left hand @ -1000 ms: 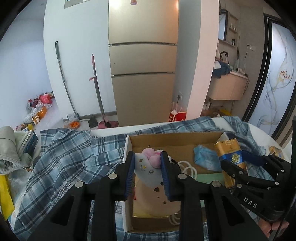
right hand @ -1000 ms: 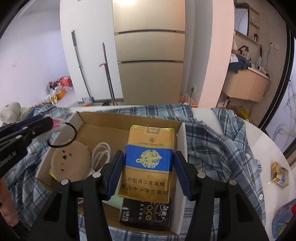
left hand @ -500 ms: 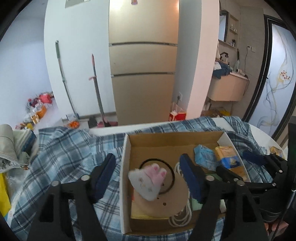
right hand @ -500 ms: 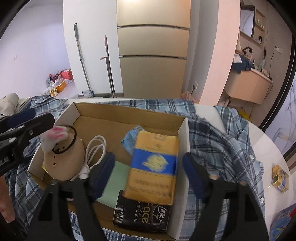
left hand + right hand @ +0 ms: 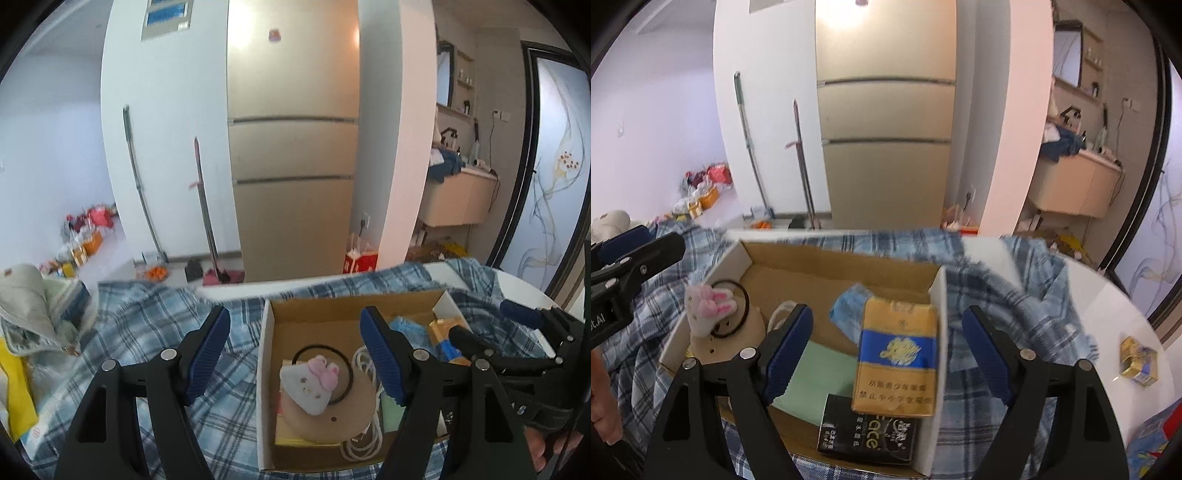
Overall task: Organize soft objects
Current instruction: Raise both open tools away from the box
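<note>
Now your left tongs [image 5: 295, 350] stand apart and empty, your right tongs [image 5: 886, 341] are opening clear of the gold pack [image 5: 895, 354], and the soft, light plush hair tie [image 5: 310, 380] lies inside the cardboard box [image 5: 266, 369], best pinched across its squashy body.

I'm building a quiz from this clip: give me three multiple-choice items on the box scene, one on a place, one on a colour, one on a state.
1. Where does the gold pack lie?
A. in the cardboard box, by its right wall
B. on the bare table
C. on the fridge

2. What colour is the bow on the plush hair tie?
A. green
B. pink
C. black

3. How does the left gripper stand?
A. shut on the plush
B. shut on the cable
C. open, holding nothing

Answers:
1 A: it rests inside, overlapping a black pack.
2 B: pink shows on the white plush.
3 C: the plush lies clear of both pads.
</note>
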`<state>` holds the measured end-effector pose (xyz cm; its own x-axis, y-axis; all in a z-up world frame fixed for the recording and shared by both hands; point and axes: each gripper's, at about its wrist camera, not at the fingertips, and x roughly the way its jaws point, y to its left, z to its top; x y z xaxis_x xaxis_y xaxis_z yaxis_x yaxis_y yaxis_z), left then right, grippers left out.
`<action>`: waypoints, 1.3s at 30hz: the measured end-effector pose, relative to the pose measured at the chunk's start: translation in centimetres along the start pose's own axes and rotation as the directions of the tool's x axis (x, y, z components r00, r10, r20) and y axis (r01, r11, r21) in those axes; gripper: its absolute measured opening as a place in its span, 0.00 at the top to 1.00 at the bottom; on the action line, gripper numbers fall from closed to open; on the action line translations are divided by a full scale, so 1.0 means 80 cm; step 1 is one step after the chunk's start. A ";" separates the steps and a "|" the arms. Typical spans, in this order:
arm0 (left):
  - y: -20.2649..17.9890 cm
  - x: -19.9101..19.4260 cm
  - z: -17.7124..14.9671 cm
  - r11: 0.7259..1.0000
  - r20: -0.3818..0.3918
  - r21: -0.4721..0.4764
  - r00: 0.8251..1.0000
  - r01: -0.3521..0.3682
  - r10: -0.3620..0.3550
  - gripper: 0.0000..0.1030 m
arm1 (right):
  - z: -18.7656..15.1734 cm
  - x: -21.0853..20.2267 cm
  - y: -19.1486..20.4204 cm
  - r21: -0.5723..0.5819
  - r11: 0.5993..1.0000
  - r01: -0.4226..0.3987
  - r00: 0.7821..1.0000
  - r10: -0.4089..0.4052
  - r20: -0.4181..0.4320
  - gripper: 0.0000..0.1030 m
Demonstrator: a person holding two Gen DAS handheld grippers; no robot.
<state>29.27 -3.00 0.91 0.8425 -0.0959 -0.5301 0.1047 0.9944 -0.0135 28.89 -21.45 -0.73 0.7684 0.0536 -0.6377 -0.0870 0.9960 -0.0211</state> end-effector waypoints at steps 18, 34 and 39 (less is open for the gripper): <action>-0.003 -0.160 0.032 0.999 0.421 0.023 0.907 -0.026 0.014 0.00 | 0.032 -0.140 -0.008 0.002 0.999 0.052 0.912 -0.049 0.407 0.00; -0.020 -0.332 0.016 1.000 0.556 0.010 0.831 -0.025 0.015 0.00 | 0.021 -0.305 -0.005 0.028 0.998 0.056 0.821 -0.062 0.568 0.00; -0.023 -0.385 -0.008 1.000 0.565 0.027 0.825 -0.017 -0.001 0.00 | -0.006 -0.352 -0.001 0.019 0.999 0.047 0.795 -0.049 0.605 0.00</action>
<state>2.80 -1.81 16.69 0.9936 -0.1050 0.0415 0.1043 0.9944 0.0180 6.97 -23.04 16.85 0.9985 0.0372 -0.0398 -0.0386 0.9986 -0.0366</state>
